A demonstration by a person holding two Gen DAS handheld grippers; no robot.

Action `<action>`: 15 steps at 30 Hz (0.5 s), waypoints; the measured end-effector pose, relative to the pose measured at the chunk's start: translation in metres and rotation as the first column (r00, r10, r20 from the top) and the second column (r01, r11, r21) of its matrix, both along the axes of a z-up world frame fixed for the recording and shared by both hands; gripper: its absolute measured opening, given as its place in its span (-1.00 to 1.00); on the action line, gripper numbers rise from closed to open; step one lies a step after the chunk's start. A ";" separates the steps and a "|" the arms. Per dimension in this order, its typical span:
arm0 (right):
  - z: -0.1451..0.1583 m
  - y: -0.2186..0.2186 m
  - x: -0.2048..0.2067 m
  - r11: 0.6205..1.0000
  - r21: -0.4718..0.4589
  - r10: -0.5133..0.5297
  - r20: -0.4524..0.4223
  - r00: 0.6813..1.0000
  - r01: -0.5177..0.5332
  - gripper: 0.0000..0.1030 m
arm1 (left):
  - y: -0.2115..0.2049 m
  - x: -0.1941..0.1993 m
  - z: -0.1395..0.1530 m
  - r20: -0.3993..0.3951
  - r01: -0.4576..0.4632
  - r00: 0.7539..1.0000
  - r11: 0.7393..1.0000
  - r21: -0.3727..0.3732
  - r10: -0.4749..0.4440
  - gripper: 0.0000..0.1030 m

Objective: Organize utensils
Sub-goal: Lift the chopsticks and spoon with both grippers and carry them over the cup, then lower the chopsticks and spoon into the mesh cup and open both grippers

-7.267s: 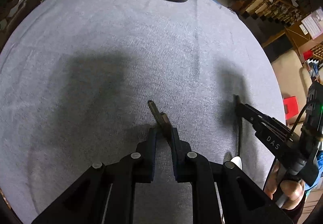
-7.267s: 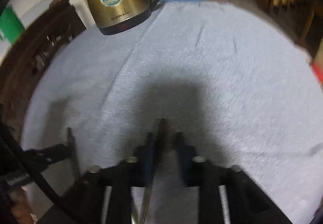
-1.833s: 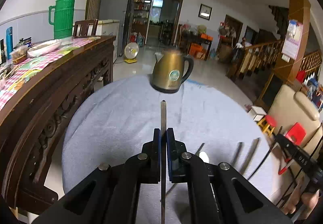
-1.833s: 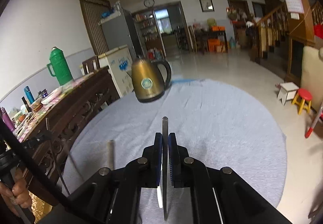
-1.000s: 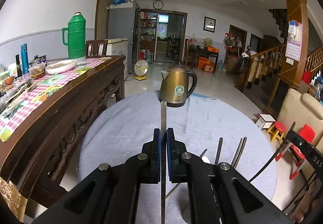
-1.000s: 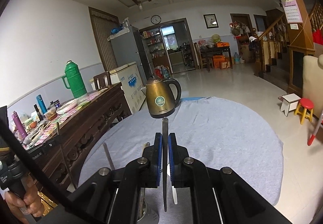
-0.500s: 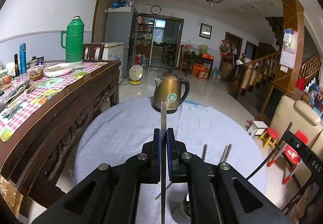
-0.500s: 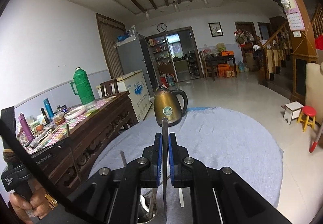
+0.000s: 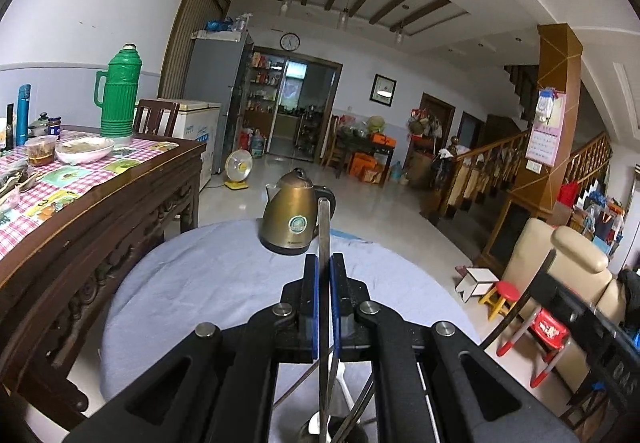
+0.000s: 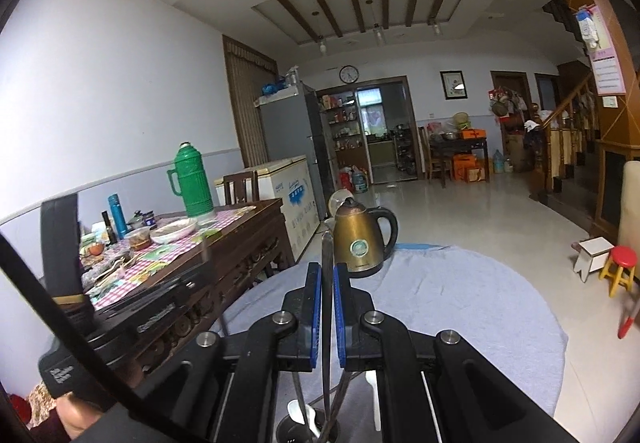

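Note:
My left gripper (image 9: 324, 263) is shut on a thin flat metal utensil handle (image 9: 324, 223) that stands upright between the blue pads. Its lower end reaches down to a dark utensil holder (image 9: 352, 433) at the bottom edge, which holds several other utensils. My right gripper (image 10: 327, 271) is shut on a similar metal utensil handle (image 10: 327, 249), also upright. Beneath it, the same utensil holder (image 10: 286, 429) shows a white spoon (image 10: 297, 412) and thin metal stems. Both utensils' working ends are hidden behind the gripper bodies.
A brass kettle (image 9: 290, 223) (image 10: 360, 239) stands at the far side of the round table with a grey cloth (image 9: 208, 283) (image 10: 460, 295). A dark wooden sideboard (image 9: 100, 211) with a green thermos (image 9: 118, 91) runs along the left. A beige armchair (image 9: 560, 255) and stools stand to the right.
Both grippers have risen and tipped upward with their utensils still clamped. The holder and its utensils have slid toward the bottom edge of each view.

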State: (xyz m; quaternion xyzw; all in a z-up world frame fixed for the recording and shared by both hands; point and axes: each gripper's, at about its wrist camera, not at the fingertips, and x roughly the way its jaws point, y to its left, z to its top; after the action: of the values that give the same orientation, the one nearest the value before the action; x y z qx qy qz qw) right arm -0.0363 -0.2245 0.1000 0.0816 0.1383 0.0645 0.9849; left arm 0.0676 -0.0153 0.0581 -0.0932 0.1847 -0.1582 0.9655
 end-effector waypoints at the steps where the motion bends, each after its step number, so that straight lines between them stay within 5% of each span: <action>1: -0.003 0.001 0.001 1.000 0.000 0.004 -0.007 1.000 -0.004 -0.87 | -0.001 0.001 -0.004 0.004 -0.005 1.000 1.000 -0.002 0.005 -0.90; 15: -0.069 -0.002 0.007 0.999 0.040 0.029 -0.201 0.979 -0.022 -0.87 | -0.005 0.013 -0.074 -0.135 -0.075 0.988 0.997 -0.010 0.073 -0.90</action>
State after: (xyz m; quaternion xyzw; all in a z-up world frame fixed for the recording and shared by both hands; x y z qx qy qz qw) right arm -0.0293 -0.2270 0.0311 0.1047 0.2374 0.0711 0.9631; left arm 0.0809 -0.0204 -0.0159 -0.1175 0.2448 -0.1170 0.9553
